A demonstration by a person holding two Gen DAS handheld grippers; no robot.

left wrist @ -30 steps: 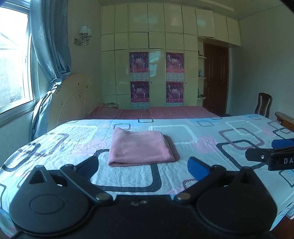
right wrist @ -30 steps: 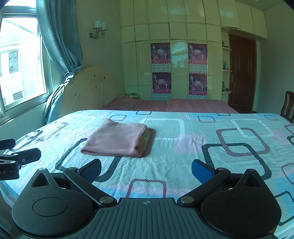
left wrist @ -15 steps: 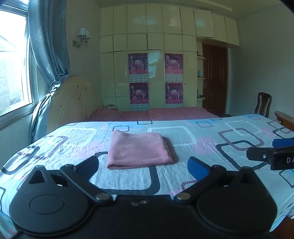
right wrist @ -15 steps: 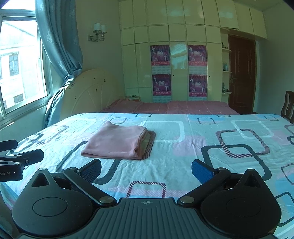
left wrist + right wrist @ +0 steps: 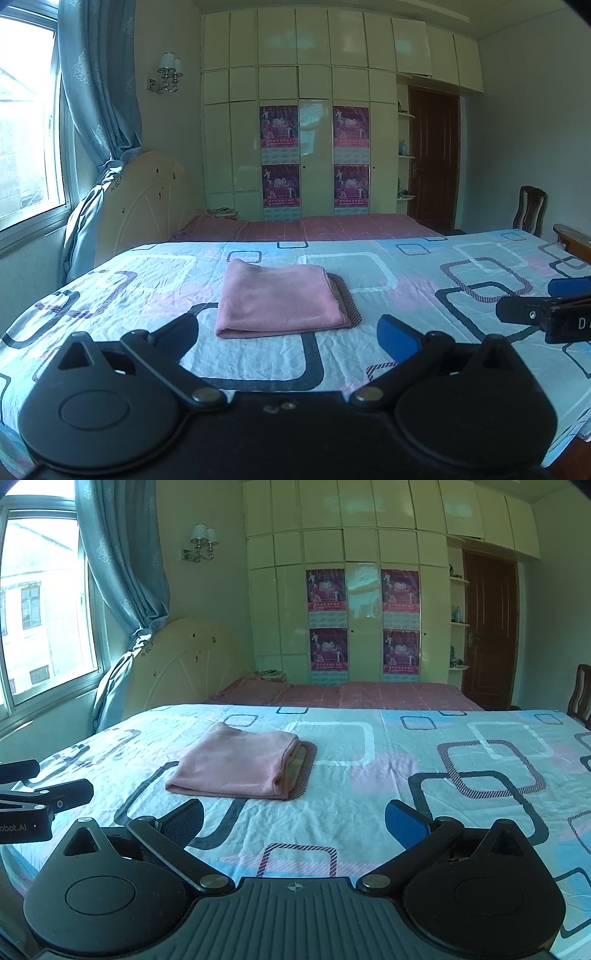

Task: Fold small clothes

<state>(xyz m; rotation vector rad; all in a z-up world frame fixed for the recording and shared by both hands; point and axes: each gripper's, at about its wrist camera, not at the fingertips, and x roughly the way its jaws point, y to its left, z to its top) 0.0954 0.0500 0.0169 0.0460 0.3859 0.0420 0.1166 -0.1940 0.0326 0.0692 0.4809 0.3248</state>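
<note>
Patterned bedsheet [image 5: 424, 295] spreads wide, and on it lies the folded pink garment [image 5: 277, 299], flat on a striped piece. Left gripper [image 5: 288, 338] and right gripper [image 5: 295, 821] hover short of it, both spread wide, gripping nothing.

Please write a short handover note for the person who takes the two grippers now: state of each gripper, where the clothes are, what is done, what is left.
Left gripper: open, empty, held above the near edge of the bed, apart from the clothes.
Right gripper: open, empty, also short of the clothes.
Pink garment: folded into a neat rectangle, lying flat mid-bed on top of a striped piece whose edge shows on its right side.
Done: the pink garment looks fully folded.
Left: probably nothing; no other loose clothes are in view. Check the striped piece underneath, mostly hidden.
</note>
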